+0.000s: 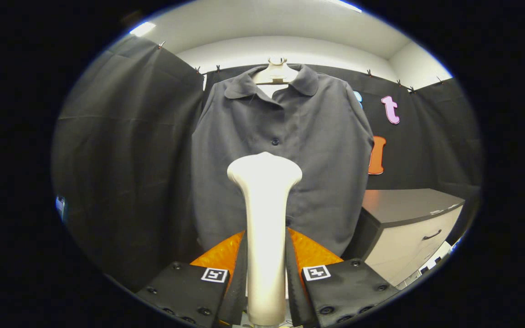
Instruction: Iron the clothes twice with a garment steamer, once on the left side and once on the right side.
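I am gripping the steamer (265,218) between both fingers, the gripper (265,278) clamping its handle with the head standing upright just ahead of them. Beyond it the shirt (280,155) is hanging on a hanger (277,68) against the booth wall, buttoned and facing me, apart from the head. To iron well, I judge I should be bringing the head onto one side near the shoulder and drawing it slowly down. A cabinet (408,223) is standing beside the shirt's hem. I am seeing no readable brand or label.
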Available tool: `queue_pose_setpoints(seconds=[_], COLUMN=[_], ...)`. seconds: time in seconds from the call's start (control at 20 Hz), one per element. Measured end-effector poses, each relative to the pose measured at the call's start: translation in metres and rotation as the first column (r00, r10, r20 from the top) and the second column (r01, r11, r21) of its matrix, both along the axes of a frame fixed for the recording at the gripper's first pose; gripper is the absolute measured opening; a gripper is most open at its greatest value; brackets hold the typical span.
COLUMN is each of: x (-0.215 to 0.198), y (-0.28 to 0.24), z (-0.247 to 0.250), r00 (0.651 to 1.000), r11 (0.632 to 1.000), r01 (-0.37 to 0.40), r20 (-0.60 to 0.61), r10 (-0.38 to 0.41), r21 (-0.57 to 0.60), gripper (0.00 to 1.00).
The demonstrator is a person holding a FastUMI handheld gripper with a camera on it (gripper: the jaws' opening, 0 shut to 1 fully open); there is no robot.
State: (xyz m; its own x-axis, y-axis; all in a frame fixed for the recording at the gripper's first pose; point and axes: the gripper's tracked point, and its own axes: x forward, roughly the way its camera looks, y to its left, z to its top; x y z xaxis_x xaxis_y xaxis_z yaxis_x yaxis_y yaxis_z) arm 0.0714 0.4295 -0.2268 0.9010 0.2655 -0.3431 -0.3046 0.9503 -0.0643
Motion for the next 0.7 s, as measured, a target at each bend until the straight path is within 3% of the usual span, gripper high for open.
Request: queue_pose_setpoints(seconds=[0.35, 0.7], x=[-0.01, -0.032], y=[-0.033, -0.06], z=[0.026, 0.069], r00=[0.998, 0.989], r11=[0.998, 0.999], r01=[0.046, 0.03], r20=[0.041, 0.145], r10=[-0.048, -0.035], r21=[0.052, 0.036], gripper=[0.43, 0.43])
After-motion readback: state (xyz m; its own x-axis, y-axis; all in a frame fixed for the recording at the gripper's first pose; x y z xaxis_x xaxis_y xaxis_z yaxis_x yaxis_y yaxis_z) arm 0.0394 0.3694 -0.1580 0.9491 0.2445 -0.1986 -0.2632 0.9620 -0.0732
